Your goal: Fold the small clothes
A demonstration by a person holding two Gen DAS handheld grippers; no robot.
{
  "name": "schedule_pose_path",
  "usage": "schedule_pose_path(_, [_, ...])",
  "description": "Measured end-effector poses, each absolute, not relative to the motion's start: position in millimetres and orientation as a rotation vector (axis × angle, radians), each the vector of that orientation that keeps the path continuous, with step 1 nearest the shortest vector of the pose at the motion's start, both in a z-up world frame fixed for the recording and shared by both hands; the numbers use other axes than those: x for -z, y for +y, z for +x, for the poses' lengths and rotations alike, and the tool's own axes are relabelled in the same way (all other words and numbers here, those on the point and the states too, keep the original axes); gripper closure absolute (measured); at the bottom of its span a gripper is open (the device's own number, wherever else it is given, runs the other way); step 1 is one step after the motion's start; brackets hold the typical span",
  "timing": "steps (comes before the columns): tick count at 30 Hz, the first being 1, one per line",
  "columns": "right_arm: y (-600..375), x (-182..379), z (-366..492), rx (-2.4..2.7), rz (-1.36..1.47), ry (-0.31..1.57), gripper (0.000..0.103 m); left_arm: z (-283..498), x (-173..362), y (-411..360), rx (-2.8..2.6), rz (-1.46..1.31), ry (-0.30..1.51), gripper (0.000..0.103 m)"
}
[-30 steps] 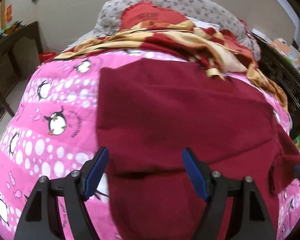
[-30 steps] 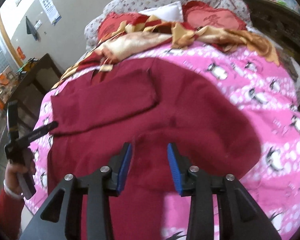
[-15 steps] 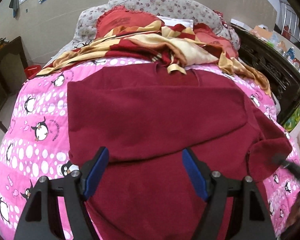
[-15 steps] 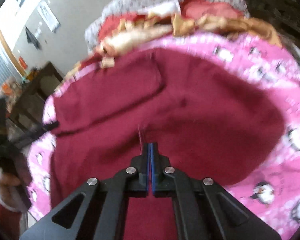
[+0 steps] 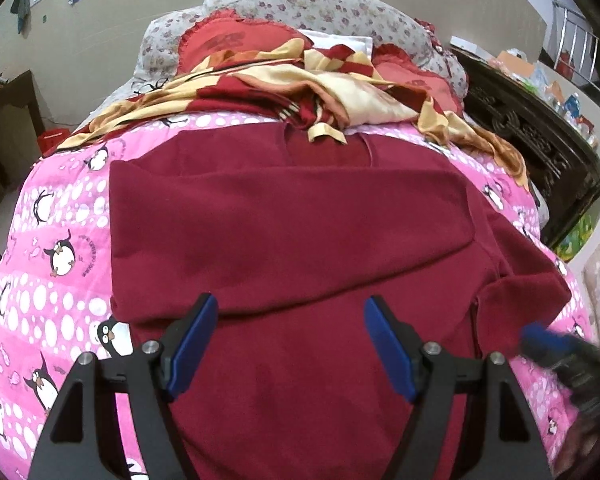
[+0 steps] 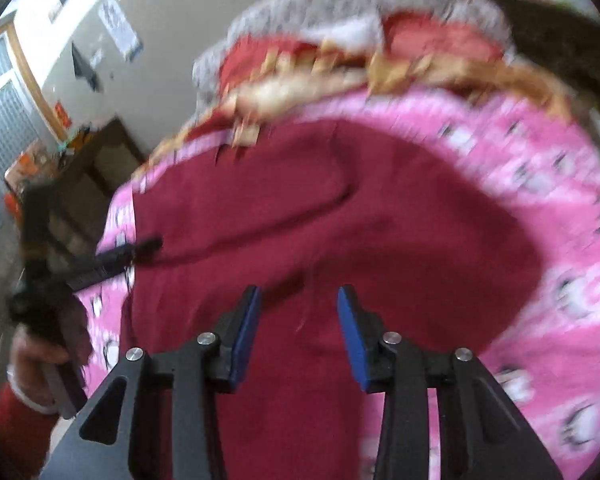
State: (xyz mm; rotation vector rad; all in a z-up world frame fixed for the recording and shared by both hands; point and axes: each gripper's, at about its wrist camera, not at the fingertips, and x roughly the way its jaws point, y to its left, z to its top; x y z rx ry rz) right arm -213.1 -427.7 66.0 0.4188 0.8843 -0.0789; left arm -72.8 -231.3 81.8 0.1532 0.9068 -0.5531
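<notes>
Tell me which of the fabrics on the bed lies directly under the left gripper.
The plain dark red garment, spread flat on the pink penguin quilt. The red-and-cream patterned cloth lies crumpled farther back, by the pillows.

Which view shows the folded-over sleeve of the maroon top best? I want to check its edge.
The left wrist view: the folded sleeve is sharp, its lower edge running across the maroon top. The right wrist view is motion-blurred; there the sleeve shows only as a soft outline.
</notes>
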Motion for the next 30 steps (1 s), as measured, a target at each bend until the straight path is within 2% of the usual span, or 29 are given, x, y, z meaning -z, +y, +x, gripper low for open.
schedule_pose_path(2, [-418.6, -38.6, -194.3, 0.141, 0.348, 0.964, 0.034, -74.7, -83.0, -230.9, 0.558, 0.156, 0.906, 0.024])
schedule_pose_path(4, [-420.7, -29.7, -190.0, 0.166, 0.329, 0.949, 0.036, -75.1, -83.9, -229.5, 0.566, 0.151, 0.908, 0.024])
schedule_pose_path(6, [-431.9, -33.1, -192.6, 0.191, 0.363, 0.918, 0.052, -75.6, -84.9, -227.7, 0.570, 0.151, 0.905, 0.024])
schedule_pose_path(7, [-441.7, -37.3, -197.1, 0.189, 0.411, 0.909, 0.066, -75.6, -85.2, -226.8, 0.571, 0.152, 0.904, 0.024])
schedule_pose_path(9, [-469.5, -60.4, -216.1, 0.104, 0.585, 0.787, 0.066, -75.2, -85.8, -225.4, 0.572, 0.156, 0.901, 0.024])
schedule_pose_path(11, [-500.3, -103.1, -239.8, 0.105, 0.642, 0.650, 0.066, -73.2, -86.2, -223.7, 0.570, 0.149, 0.899, 0.024])
schedule_pose_path(16, [-541.0, -200.9, -264.3, 0.116, 0.595, 0.448, 0.066, -66.9, -88.8, -221.7, 0.575, 0.107, 0.902, 0.024])
schedule_pose_path(20, [-536.5, -249.2, -250.8, 0.056, 0.536, 0.379, 0.067, -61.8, -97.2, -215.5, 0.573, 0.074, 0.888, 0.024])
schedule_pose_path(26, [-488.2, -263.4, -197.8, -0.126, 0.494, 0.409, 0.067, -50.8, -113.7, -192.0, 0.545, 0.029, 0.856, 0.024])
schedule_pose_path(30, [-446.1, -244.1, -146.2, -0.292, 0.484, 0.495, 0.067, -39.7, -120.4, -170.1, 0.509, -0.014, 0.847, 0.024])
